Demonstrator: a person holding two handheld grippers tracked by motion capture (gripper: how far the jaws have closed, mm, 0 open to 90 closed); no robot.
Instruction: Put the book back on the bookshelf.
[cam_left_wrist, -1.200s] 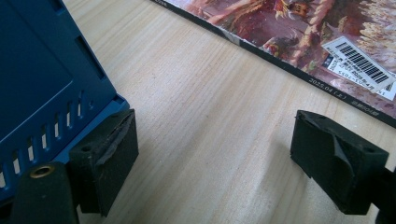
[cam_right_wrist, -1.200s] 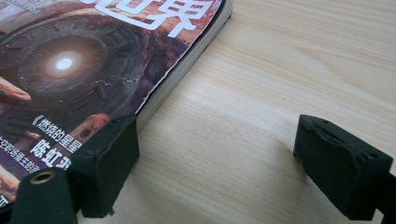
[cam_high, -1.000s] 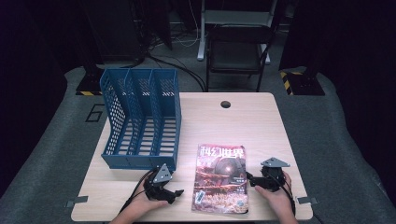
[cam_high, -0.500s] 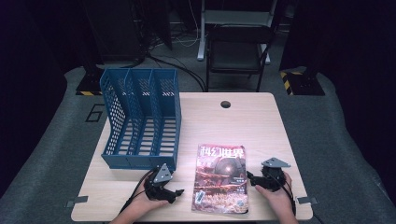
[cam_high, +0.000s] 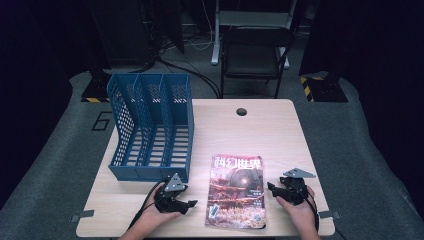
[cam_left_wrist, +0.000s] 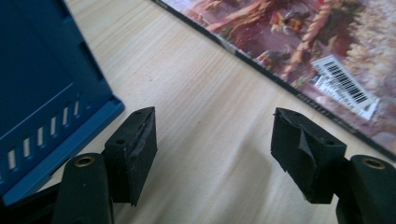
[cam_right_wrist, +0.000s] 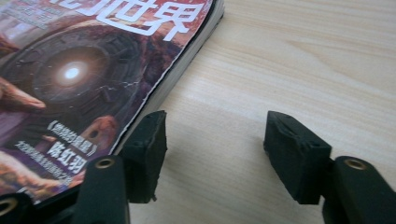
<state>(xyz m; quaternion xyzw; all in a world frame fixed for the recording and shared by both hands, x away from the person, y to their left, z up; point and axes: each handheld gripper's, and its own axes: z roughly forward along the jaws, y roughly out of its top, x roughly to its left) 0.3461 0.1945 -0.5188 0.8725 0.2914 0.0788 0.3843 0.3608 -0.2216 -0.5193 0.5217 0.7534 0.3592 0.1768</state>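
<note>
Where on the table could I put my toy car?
The far right half of the table, between the blue file rack and the right edge, is bare. The near edge is crowded: magazine with a gripper on each side.

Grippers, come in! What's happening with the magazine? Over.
Left gripper and right gripper open, jaws just been closing, nothing between. Magazine flat on table, untouched. Blue file rack beside, nothing blocking.

1. Lit evenly from above on the table (cam_high: 270, 130); dark, murky surroundings.
2. Soft shadows under jaws in both gripper views.
3. Blurred near jaws; mild glare on the magazine (cam_right_wrist: 88, 70).
</note>
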